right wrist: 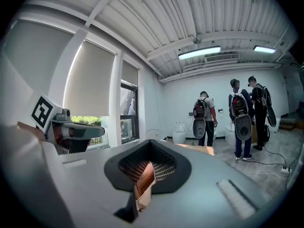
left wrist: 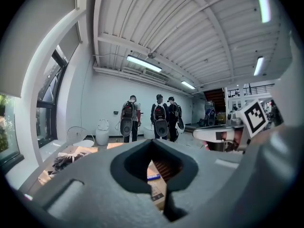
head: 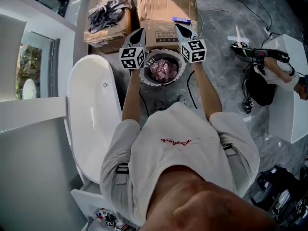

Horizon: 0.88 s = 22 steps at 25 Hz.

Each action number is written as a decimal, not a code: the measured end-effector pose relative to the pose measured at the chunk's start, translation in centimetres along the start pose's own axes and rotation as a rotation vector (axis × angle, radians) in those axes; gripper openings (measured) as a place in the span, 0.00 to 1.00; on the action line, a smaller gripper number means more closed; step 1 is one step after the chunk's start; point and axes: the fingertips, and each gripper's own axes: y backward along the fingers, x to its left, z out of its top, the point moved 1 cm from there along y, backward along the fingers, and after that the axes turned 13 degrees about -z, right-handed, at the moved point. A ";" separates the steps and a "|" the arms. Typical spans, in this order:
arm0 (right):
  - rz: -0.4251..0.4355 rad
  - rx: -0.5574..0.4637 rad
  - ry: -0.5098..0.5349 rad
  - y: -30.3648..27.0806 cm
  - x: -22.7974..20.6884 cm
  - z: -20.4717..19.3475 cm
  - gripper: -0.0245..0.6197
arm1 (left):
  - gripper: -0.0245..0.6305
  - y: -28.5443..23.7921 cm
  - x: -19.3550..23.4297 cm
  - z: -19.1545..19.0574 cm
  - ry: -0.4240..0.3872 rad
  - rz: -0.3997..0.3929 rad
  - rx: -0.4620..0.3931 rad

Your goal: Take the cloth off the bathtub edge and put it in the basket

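Note:
In the head view a crumpled pinkish cloth lies inside the round basket, which stands on the floor beyond the white bathtub. No cloth shows on the tub's edge. My left gripper and right gripper hover side by side above the basket, both pointing away from me and level. The left gripper is shut with nothing in it, and the right gripper is shut and empty too. Each gripper view shows the other gripper beside it.
Two cardboard boxes stand just behind the basket; the left one holds dark clothes. Cables run over the grey floor. A person crouches by a white block at the right. Three people with backpacks stand far off.

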 end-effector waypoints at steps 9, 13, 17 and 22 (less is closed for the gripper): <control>-0.019 -0.050 0.019 0.0 -0.6 3.5 0.05 | 0.04 -0.6 0.4 5.2 -0.064 -0.003 -0.067; -0.029 -0.052 0.020 -0.1 -1.1 3.9 0.05 | 0.04 -1.0 0.5 5.4 -0.064 0.001 -0.065; -0.035 -0.054 0.030 0.0 -1.4 4.4 0.05 | 0.04 -0.9 0.5 5.4 -0.057 0.007 -0.068; -0.033 -0.040 0.026 0.3 -1.0 3.5 0.05 | 0.04 -0.7 0.1 4.7 -0.053 0.006 -0.057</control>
